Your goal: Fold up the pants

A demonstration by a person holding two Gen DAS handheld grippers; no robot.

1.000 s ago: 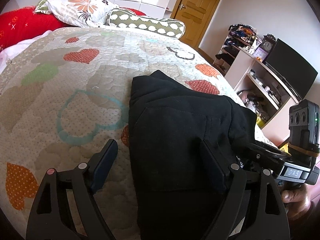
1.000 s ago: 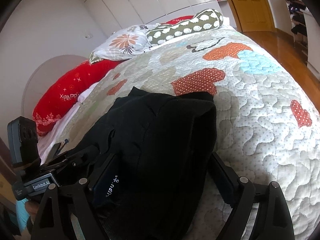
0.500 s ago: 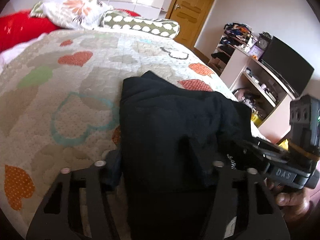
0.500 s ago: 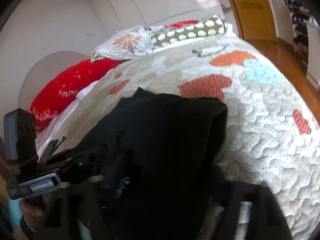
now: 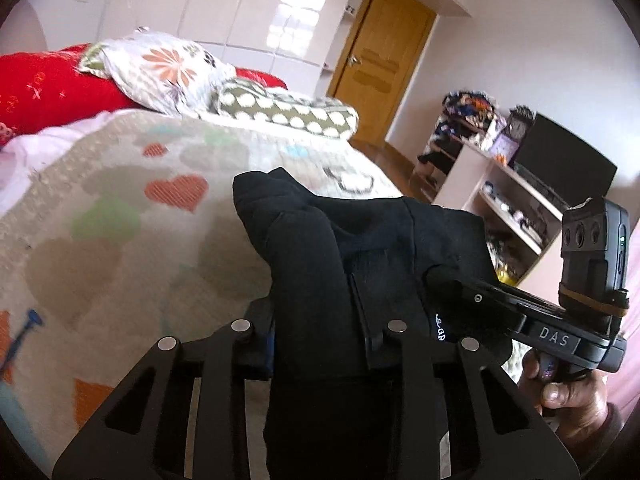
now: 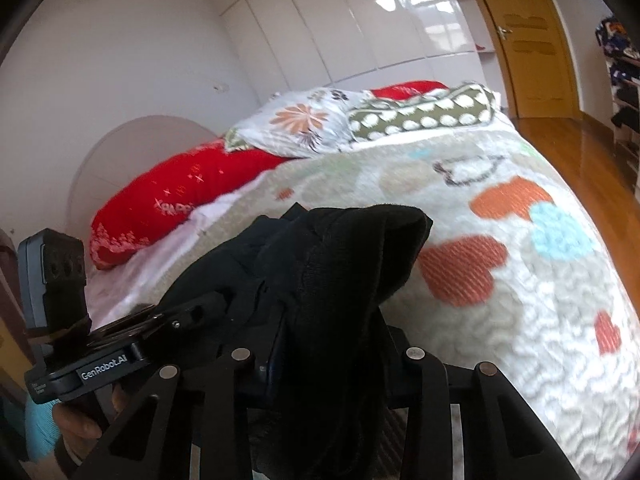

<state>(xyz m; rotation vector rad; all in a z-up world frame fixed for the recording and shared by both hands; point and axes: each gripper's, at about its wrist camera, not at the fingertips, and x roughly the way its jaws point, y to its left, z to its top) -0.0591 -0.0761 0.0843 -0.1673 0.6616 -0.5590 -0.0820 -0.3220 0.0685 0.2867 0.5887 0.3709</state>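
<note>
The black pants [image 5: 344, 264] are bunched and lifted off the quilted bed [image 5: 104, 216]. My left gripper [image 5: 320, 340] is shut on the near edge of the pants; the fabric hides its fingertips. My right gripper [image 6: 332, 356] is shut on the pants [image 6: 332, 272] too, with cloth draped over its fingers. In the left wrist view the right gripper [image 5: 460, 292] comes in from the right, pinching the same bundle. In the right wrist view the left gripper [image 6: 192, 312] comes in from the left.
Red pillow [image 6: 176, 196], floral pillow [image 6: 304, 124] and dotted bolster [image 6: 420, 116] lie at the head of the bed. A shelf unit with a TV [image 5: 560, 168] stands right of the bed. A wooden door [image 5: 380, 64] is behind.
Both grippers closed on the near edge of the pants and lifted it off the quilt. The pants were lying flat a second ago and now hang bunched between the grippers.
</note>
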